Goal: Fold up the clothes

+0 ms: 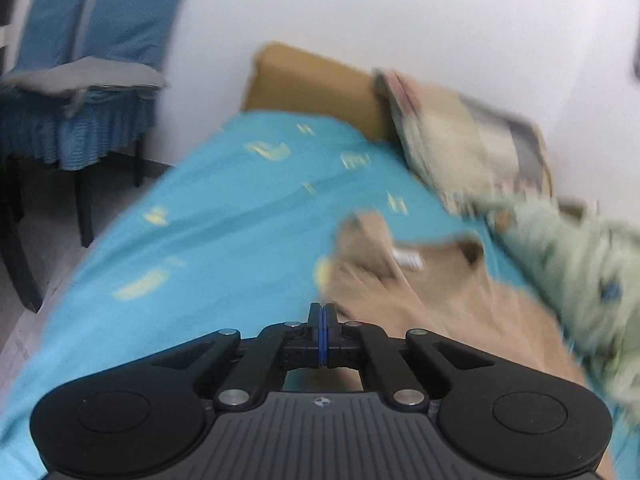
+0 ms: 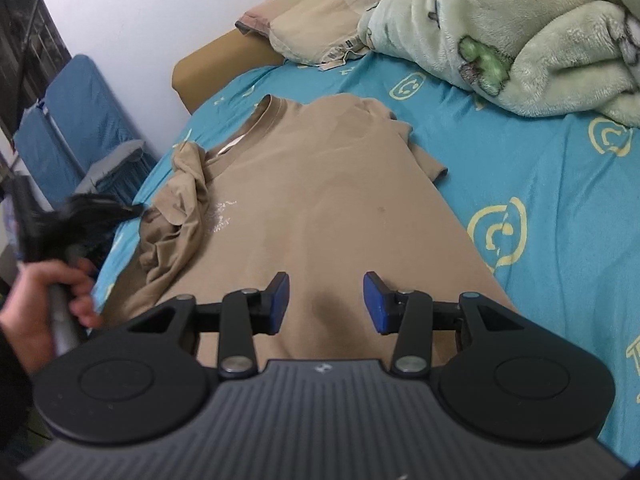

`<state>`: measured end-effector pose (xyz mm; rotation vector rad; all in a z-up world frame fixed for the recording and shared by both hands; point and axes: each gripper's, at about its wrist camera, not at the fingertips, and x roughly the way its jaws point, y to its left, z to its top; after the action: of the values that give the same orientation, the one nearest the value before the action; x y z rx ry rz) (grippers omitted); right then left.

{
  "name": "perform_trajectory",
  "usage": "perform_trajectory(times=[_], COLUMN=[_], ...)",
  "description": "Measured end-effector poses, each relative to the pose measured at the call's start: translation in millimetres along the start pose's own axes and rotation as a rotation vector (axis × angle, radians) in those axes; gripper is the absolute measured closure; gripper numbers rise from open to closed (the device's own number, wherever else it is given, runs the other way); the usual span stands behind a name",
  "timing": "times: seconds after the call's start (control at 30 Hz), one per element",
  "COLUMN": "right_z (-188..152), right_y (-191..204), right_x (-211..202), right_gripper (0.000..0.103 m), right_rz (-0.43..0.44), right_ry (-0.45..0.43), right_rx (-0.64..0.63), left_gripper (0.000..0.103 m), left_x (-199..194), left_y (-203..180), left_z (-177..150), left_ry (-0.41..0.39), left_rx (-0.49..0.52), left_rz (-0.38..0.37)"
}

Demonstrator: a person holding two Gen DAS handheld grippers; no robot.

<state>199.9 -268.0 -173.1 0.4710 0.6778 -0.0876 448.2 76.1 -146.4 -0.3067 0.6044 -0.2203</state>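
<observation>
Tan T-shirt [image 2: 320,184] spread flat on the turquoise bedsheet [image 2: 540,184], collar toward the brown headboard [image 2: 208,60], one sleeve bunched beside the collar. Right gripper [image 2: 326,300] just above the shirt's lower part, blue-padded fingers [image 2: 280,292] wide apart, empty. Left gripper [image 1: 323,316], view blurred, near the shirt's edge, fingers pressed together with nothing visible between them. Green fleece blanket [image 2: 500,36] and patchwork pillow [image 2: 320,12] heaped beyond the shirt. Person's hand [image 2: 44,300] beside the shirt's bunched side.
</observation>
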Motion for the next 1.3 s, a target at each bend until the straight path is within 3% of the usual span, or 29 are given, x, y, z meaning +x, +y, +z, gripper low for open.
perform_trajectory(times=[0.23, 0.33, 0.4, 0.53, 0.6, 0.67, 0.73, 0.77, 0.83, 0.93, 1.07, 1.3], right_z=[-0.6, -1.8, -3.3, -4.7, -4.9, -5.3, -6.2, -6.2, -6.4, -8.8, -8.4, -8.9], right_y=[7.4, 11.0, 12.3, 12.4, 11.6, 10.3, 10.2, 9.8, 9.0, 9.1, 10.2, 13.0], right_x=[11.1, 15.1, 17.3, 19.0, 19.8, 21.0, 22.2, 22.6, 23.2, 25.3, 23.3, 22.9], right_gripper=[0.058, 0.058, 0.058, 0.059, 0.059, 0.059, 0.059, 0.059, 0.058, 0.061, 0.060, 0.060], right_rz=[-0.033, -0.051, -0.059, -0.067, -0.067, -0.065, -0.063, -0.061, -0.055, -0.061, -0.061, -0.074], right_ry=[0.018, 0.021, 0.028, 0.031, 0.033, 0.036, 0.041, 0.042, 0.041, 0.039, 0.038, 0.035], right_rx=[-0.030, -0.047, -0.058, -0.071, -0.069, -0.066, -0.065, -0.063, -0.062, -0.079, -0.079, -0.097], left_gripper=[0.103, 0.090, 0.062, 0.057, 0.055, 0.058, 0.076, 0.092, 0.096, 0.096, 0.096, 0.096], left_x=[-4.6, -5.1, -3.1, 23.2, 37.4, 48.3, 53.5, 51.7, 46.7, 32.4, 7.2, -23.7], left_y=[17.3, 21.6, 19.9, -9.9, -17.2, -20.6, -19.8, -17.4, -12.2, 0.2, 29.6, 89.6], left_z=[15.2, 19.7, 19.8, -0.9, -8.6, -14.4, -17.7, -17.0, -13.7, 2.2, 39.3, 93.9], left_ry=[0.038, 0.062, 0.078, 0.105, 0.128, 0.147, 0.150, 0.134, 0.104, 0.080, 0.057, 0.013], left_rx=[-0.030, -0.036, -0.032, -0.003, -0.014, -0.016, -0.029, -0.036, -0.050, -0.063, -0.022, 0.107], left_rz=[-0.070, -0.101, -0.125, -0.165, -0.140, -0.093, -0.082, -0.097, -0.117, -0.087, -0.005, 0.412])
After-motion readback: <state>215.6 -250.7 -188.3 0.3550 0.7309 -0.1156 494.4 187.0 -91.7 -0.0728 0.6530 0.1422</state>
